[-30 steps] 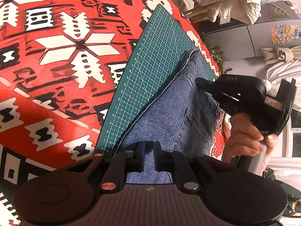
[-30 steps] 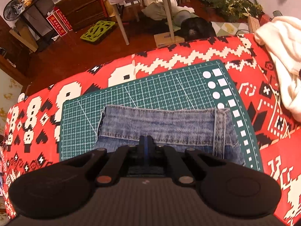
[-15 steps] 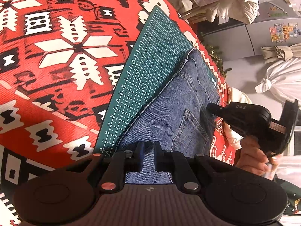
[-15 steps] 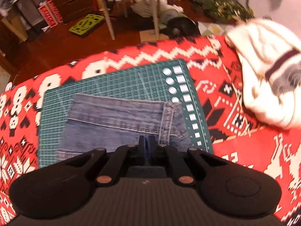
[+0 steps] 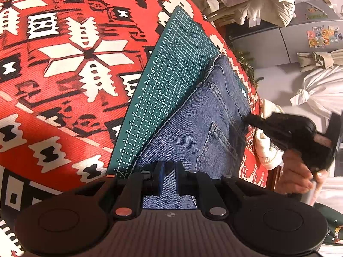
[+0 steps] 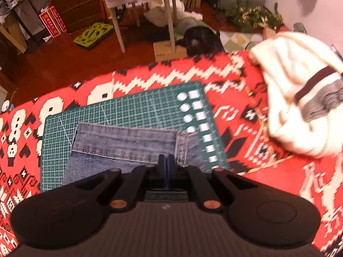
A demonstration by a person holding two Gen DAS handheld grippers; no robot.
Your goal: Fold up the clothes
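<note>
Folded blue jeans lie on a green cutting mat over a red patterned cloth. My left gripper sits at their near end, its fingers a narrow gap apart with denim filling the gap, so it looks shut on the fabric. In the right wrist view the jeans lie across the mat. My right gripper is shut, pads together, with its tips over the right part of the jeans. From the left wrist view the right gripper touches the jeans' far side edge, held by a hand.
A cream knitted sweater with dark and grey stripes lies on the red cloth right of the mat. The cloth-covered surface drops off beyond the mat to a wooden floor with chair legs and clutter.
My right gripper has slid from the middle of the jeans to their right edge, bringing the sweater into its view. The left gripper and the jeans have stayed put.
</note>
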